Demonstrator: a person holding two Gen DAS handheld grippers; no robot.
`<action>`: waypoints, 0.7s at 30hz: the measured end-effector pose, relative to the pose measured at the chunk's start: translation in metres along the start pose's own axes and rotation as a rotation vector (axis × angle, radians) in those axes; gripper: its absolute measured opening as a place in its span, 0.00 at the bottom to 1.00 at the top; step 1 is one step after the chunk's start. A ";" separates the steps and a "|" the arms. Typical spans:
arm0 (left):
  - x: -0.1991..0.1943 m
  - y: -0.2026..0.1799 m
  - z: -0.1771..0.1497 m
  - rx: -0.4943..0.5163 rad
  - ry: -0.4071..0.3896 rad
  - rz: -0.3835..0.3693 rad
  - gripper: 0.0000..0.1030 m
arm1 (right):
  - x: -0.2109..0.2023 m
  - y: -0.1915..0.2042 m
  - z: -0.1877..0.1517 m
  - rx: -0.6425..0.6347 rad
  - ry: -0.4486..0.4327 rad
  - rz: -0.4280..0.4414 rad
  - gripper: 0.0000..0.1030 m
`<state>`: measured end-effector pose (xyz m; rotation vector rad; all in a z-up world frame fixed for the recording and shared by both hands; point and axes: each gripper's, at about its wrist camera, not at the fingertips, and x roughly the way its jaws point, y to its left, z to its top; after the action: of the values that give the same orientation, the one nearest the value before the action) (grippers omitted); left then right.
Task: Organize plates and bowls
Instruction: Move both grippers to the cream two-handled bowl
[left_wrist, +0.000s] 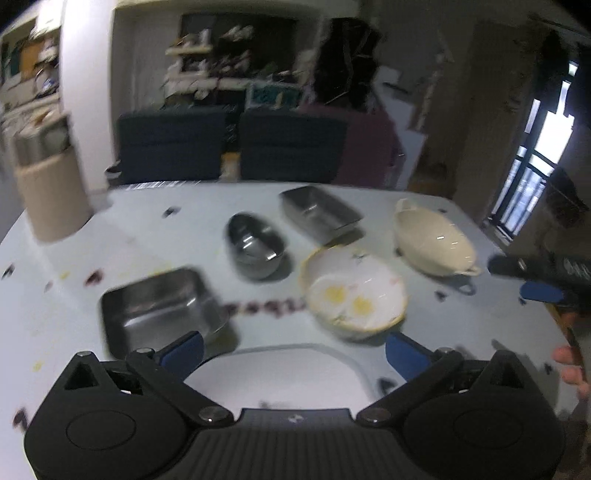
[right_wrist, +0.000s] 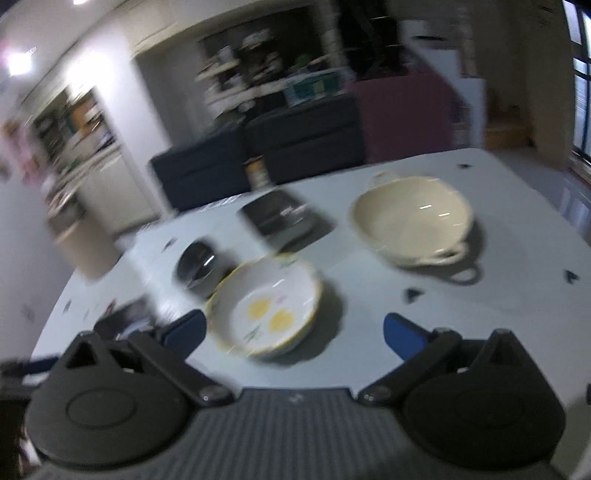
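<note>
Hovering over the white table (left_wrist: 110, 229), left gripper (left_wrist: 293, 350) and right gripper (right_wrist: 293, 332) both gape wide, holding nothing. Landmark: the lemon-print bowl (left_wrist: 354, 291). Cream handled bowl (left_wrist: 432, 240) sits right of it, round steel bowl (left_wrist: 255, 247) left, white plate (left_wrist: 273, 373) just nearer.

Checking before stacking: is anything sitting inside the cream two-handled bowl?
No, the cream bowl shows only its bare glazed inside.

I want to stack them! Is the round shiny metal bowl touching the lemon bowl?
Apart. Left wrist view: bare table shows between round metal bowl and lemon-painted bowl.
</note>
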<state>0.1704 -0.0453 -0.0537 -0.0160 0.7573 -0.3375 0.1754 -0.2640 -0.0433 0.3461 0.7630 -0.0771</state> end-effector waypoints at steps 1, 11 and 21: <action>0.003 -0.009 0.003 0.028 -0.011 -0.001 1.00 | 0.000 -0.014 0.005 0.061 -0.025 -0.011 1.00; 0.056 -0.068 0.043 0.081 -0.067 -0.075 1.00 | 0.043 -0.115 0.044 0.467 -0.093 -0.178 1.00; 0.112 -0.087 0.080 -0.020 -0.076 -0.165 1.00 | 0.099 -0.147 0.035 0.729 -0.046 -0.165 0.51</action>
<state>0.2746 -0.1701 -0.0582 -0.1099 0.6856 -0.4838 0.2414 -0.4084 -0.1289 0.9681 0.6969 -0.5242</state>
